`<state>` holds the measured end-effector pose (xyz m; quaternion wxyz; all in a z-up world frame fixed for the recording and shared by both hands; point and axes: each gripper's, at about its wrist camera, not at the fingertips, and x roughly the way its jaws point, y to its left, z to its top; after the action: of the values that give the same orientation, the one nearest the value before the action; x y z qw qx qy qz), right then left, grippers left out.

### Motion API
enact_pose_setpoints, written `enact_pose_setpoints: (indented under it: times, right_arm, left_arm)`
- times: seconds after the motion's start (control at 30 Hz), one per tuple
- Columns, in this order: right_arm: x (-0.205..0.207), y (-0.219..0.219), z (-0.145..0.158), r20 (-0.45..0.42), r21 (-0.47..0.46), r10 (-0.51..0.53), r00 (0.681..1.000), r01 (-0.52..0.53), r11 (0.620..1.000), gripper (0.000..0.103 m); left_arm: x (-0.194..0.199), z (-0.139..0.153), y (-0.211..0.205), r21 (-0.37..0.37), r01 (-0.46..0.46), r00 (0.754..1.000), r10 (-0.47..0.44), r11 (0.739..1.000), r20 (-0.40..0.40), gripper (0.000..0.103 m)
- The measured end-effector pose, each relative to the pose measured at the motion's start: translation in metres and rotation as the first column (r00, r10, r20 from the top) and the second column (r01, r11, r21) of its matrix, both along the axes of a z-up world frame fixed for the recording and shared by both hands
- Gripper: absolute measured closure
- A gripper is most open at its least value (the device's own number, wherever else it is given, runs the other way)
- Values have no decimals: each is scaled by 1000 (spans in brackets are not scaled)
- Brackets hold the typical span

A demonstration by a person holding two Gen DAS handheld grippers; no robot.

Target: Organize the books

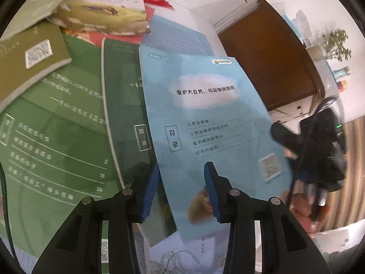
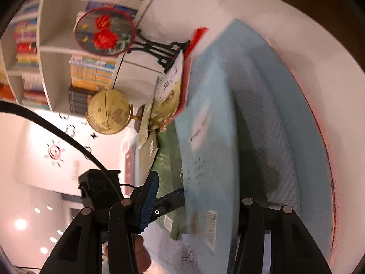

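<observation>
A thin light blue book (image 1: 205,118) is tilted up off the pile, cover toward my left camera. My left gripper (image 1: 181,190) hovers open over its lower part, both blue pads in front of the cover. At the book's right edge a black finger (image 1: 282,137) of my right gripper lies over the cover. In the right wrist view the same book (image 2: 205,159) stands almost edge-on inside my right gripper (image 2: 198,182). Its left pad (image 2: 148,203) stands clear of the cover and its right finger is hidden behind the book. Green books (image 1: 57,137) lie beneath.
An olive book (image 1: 29,61) and a yellow picture book (image 1: 102,16) lie on the pile, on a blue mat (image 2: 285,125). A gold globe (image 2: 108,114), a round embroidered fan on a stand (image 2: 105,34) and bookshelves (image 2: 52,45) stand behind. A brown cabinet (image 1: 269,57) is beside the table.
</observation>
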<state>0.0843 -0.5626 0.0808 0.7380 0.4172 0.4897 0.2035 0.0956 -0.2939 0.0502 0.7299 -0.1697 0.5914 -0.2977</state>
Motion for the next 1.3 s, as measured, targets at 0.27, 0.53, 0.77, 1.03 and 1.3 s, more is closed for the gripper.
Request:
enact_pose_setpoints:
  times: [0.27,0.53,0.77,1.03,1.3]
  right_arm:
    - [3,71,84,180,-301,193,964,-133,944,54]
    - [-9,163,99,210,-324,416,885,-339,883,54]
    - [-22,180,50,70,-325,440,895,-397,858,54]
    - [-15,150,-9,-116,-424,262,958,-286,859,52]
    - [-8,162,-17,-80,-568,265,961,-262,780,72]
  left_arm:
    - [-27,16,10,86,-10,998,5,996,65,66]
    - [-63,44,136,189,-354,929,322,916,181,66]
    - [-85,38,203,229,-460,888,435,858,151,66]
    - [-77,13,147,203,-331,943,317,921,100,66]
    - [-59,7,123,192,-289,956,274,938,100,66]
